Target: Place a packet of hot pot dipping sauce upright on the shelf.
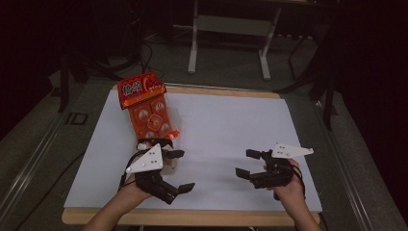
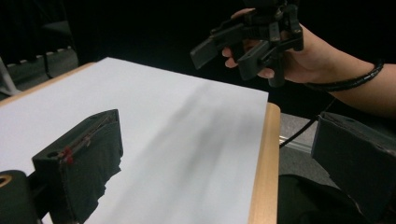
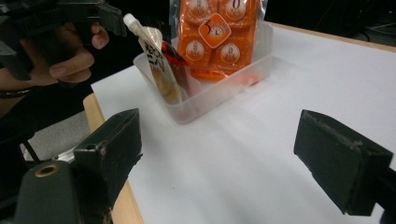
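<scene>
A clear plastic bin (image 3: 219, 95) stands on the white sheet (image 1: 226, 125) at the left. An orange multi-pack snack bag (image 1: 146, 108) leans out of it, its red top toward the far edge. Beside the bag (image 3: 217, 32) in the bin sits a spouted drink pouch (image 3: 156, 65). My left gripper (image 1: 182, 171) is open just in front of the bin with nothing between its jaws. My right gripper (image 1: 246, 163) is open over the sheet at the right, facing the bin, also with nothing in it. The right gripper view shows its gripper (image 3: 224, 154) short of the bin.
The sheet covers a wooden table whose front edge (image 1: 192, 217) lies close to both hands. A white metal frame (image 1: 230, 26) stands on the floor beyond the table. Dark surroundings and cables lie at both sides.
</scene>
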Demonstrator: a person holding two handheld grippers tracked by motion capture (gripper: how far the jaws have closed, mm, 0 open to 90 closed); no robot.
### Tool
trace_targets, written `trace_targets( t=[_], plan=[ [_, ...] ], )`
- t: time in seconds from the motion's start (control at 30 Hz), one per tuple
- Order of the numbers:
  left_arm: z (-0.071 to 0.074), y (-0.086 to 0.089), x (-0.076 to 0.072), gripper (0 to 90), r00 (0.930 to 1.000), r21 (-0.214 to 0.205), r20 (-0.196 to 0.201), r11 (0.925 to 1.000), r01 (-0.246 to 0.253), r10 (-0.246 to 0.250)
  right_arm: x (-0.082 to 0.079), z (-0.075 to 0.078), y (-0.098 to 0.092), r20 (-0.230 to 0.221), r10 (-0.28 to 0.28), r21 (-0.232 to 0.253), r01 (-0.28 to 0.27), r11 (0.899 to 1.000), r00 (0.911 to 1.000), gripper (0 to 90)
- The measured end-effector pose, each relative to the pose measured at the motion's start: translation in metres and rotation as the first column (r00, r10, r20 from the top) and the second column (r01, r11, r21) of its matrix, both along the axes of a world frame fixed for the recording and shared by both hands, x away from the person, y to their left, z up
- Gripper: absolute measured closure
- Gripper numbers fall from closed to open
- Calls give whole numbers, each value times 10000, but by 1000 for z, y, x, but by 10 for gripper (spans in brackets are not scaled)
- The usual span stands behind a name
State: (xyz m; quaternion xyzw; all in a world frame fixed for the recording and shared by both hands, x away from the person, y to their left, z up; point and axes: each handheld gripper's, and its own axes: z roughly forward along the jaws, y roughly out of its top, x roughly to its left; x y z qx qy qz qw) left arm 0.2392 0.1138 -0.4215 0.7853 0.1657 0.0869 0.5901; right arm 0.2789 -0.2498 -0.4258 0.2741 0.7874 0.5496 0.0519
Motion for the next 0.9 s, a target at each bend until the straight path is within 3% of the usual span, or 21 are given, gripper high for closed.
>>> trace_targets(
  t=[0.37,0.63,0.9],
  plan=[
    [-19,-5,-5,26,9997,71,-202,9999,112,-111,1,-5,-1,-87,-43,-3,43,10000,10000,148],
    [-31,-9,-6,27,9994,362,-291,9992,193,-183,2,-7,-1,-103,-43,6,43,10000,9999,148],
    [-37,-12,-5,27,9989,503,-400,9984,276,-256,2,-9,-1,-139,-47,-18,47,10000,9999,149]
  ],
)
